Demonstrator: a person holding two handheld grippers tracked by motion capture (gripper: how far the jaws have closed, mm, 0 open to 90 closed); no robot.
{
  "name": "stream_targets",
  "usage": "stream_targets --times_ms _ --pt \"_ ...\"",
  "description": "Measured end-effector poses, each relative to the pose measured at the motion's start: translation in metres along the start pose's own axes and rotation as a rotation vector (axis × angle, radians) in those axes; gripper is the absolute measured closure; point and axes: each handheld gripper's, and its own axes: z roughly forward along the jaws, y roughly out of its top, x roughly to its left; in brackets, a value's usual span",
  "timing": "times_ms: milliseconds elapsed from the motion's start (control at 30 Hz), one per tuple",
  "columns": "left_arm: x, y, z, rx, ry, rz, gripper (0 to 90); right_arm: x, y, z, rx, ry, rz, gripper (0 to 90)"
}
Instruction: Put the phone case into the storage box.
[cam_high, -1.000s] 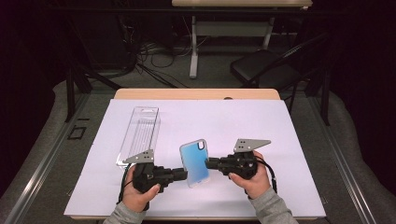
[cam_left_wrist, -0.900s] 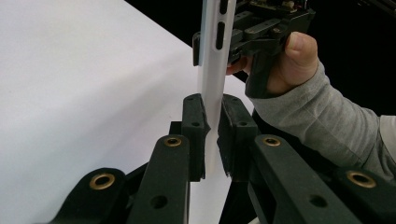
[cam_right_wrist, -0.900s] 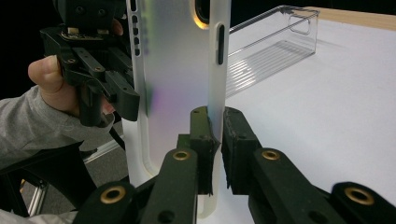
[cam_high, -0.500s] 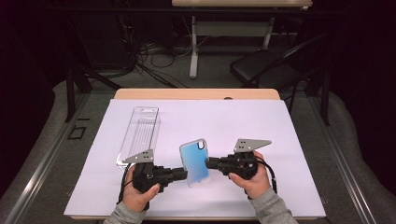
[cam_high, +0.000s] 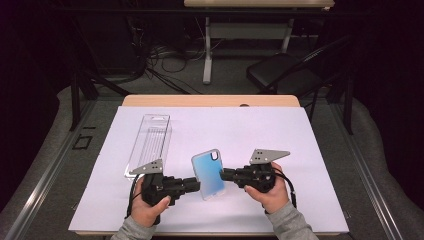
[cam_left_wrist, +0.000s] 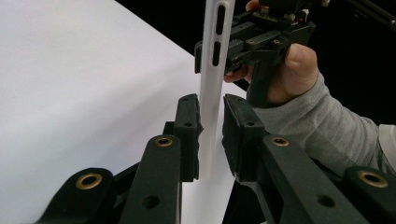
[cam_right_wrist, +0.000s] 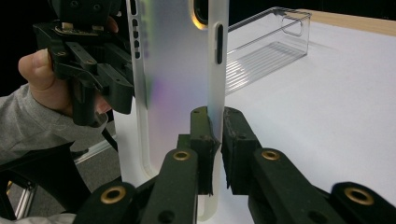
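A translucent blue phone case (cam_high: 208, 172) is held upright above the white sheet (cam_high: 260, 130), between the two hands. My right gripper (cam_high: 223, 174) is shut on its right edge, and the right gripper view shows the pads (cam_right_wrist: 205, 135) pinching the thin rim (cam_right_wrist: 215, 70). My left gripper (cam_high: 196, 185) comes in from the left. Its jaws have just been opening. The case's edge (cam_left_wrist: 212, 70) still stands between them, close against one pad (cam_left_wrist: 189, 126), with a slim gap to the other.
A clear plastic box (cam_high: 150, 142) lies on the sheet behind the left hand, and its ribbed floor shows in the right gripper view (cam_right_wrist: 266, 51). A wooden table edge (cam_high: 210, 100) runs along the back. Beyond it stand a dark chair (cam_high: 280, 72) and cables.
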Motion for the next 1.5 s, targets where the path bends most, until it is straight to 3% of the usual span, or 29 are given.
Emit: stream_targets --times_ms 267,600,1000,1233,1333,1500 --pt "0.002 0.0 -0.001 -0.015 0.032 -0.001 68.9 -0.003 -0.001 -0.002 -0.009 -0.03 0.011 83.9" --pt "0.004 0.0 0.001 -0.059 0.166 0.039 57.3 -0.008 -0.003 -0.004 -0.018 -0.125 0.016 84.0" --pt "0.01 -0.002 0.005 -0.034 0.297 0.04 53.4 -0.012 -0.006 -0.005 -0.03 -0.225 0.027 84.0" --pt "0.014 -0.004 0.006 -0.024 0.338 0.038 54.8 -0.013 -0.007 -0.006 -0.036 -0.241 0.035 84.0" --pt "0.015 -0.004 0.008 0.01 0.33 0.041 54.2 -0.012 -0.008 -0.006 -0.039 -0.245 0.038 84.0" --pt "0.016 -0.006 0.012 0.025 0.327 0.037 54.5 -0.013 -0.009 -0.005 -0.04 -0.258 0.034 84.0"
